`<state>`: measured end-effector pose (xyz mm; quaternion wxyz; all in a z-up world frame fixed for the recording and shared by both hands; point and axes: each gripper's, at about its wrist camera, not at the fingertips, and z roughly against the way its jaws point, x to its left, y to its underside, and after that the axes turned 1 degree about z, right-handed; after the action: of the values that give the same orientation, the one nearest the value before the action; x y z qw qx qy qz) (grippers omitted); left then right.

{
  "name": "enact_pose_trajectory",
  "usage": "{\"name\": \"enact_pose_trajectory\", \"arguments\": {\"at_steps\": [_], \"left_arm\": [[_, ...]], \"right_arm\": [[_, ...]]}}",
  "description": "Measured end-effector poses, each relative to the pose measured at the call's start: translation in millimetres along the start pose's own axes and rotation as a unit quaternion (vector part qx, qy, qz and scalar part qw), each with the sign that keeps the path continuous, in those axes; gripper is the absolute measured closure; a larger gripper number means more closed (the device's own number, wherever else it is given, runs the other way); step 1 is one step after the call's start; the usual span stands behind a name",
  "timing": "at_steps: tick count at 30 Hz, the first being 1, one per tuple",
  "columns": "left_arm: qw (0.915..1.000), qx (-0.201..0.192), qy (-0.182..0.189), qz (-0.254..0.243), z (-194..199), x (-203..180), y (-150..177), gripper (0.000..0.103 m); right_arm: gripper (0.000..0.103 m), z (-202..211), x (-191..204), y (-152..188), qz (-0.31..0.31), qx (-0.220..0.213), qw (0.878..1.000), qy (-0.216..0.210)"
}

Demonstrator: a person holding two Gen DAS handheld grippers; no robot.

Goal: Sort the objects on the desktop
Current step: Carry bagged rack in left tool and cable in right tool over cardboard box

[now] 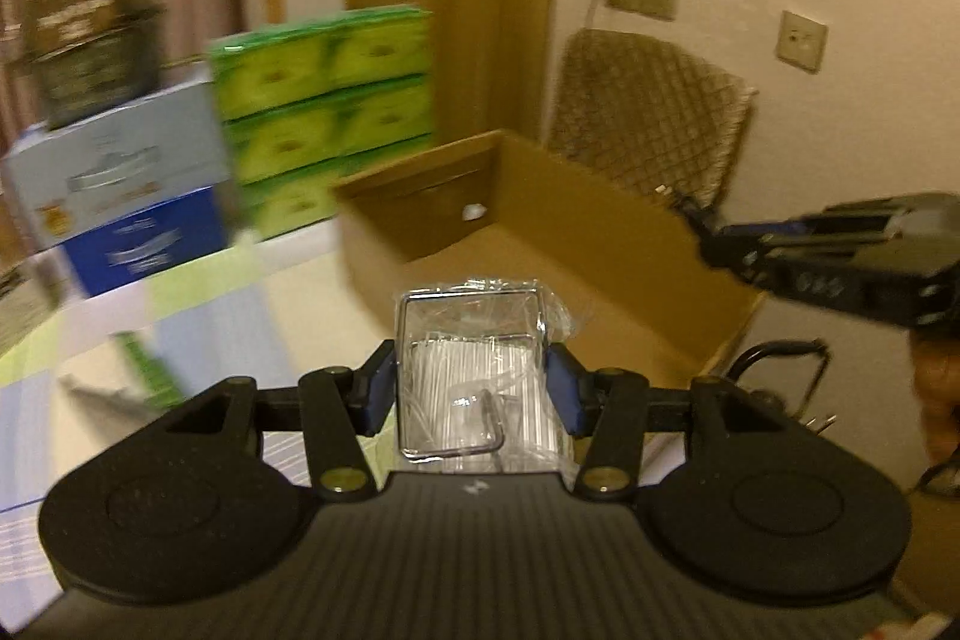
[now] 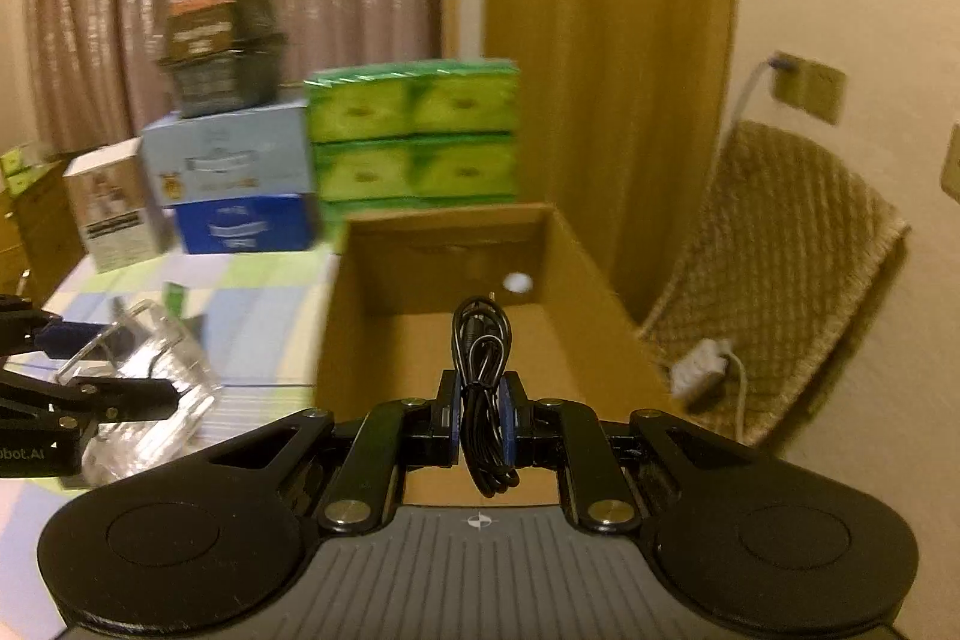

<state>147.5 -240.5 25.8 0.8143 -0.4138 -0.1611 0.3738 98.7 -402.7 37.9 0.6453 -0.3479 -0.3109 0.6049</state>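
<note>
My left gripper (image 1: 471, 391) is shut on a clear plastic packet (image 1: 474, 370) holding a bent metal wire part, held above the near edge of an open cardboard box (image 1: 600, 244). My right gripper (image 2: 483, 421) is shut on a coiled black cable (image 2: 483, 376), held above the same cardboard box (image 2: 456, 340). The right gripper shows in the left wrist view (image 1: 840, 256) over the box's right wall. The left gripper (image 2: 78, 388) with the clear packet (image 2: 156, 376) shows at the left of the right wrist view. A small white object (image 2: 517, 282) lies at the box's far end.
Stacked green tissue packs (image 2: 414, 136), blue and white cartons (image 2: 234, 184) and a dark box (image 2: 222, 46) stand at the table's back. A chequered tablecloth (image 2: 258, 316) covers the table. A woven chair (image 2: 774, 268) stands right of the box, with a white plug (image 2: 699, 367) on it.
</note>
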Motion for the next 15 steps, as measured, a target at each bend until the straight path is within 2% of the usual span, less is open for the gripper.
{"name": "enact_pose_trajectory", "arguments": {"at_steps": [7, 15], "left_arm": [[0.9994, 0.025, 0.025, -0.005, -61.0, -31.9, -17.9, 0.056], [0.9980, 0.049, 0.035, -0.018, -91.7, -38.5, -15.2, 0.056]], "right_arm": [[0.094, -22.5, -37.2, 0.9, -0.020, 0.014, 1.000, -0.002], [0.094, -45.7, -48.3, 6.4, -0.034, 0.027, 0.999, -0.007]]}}
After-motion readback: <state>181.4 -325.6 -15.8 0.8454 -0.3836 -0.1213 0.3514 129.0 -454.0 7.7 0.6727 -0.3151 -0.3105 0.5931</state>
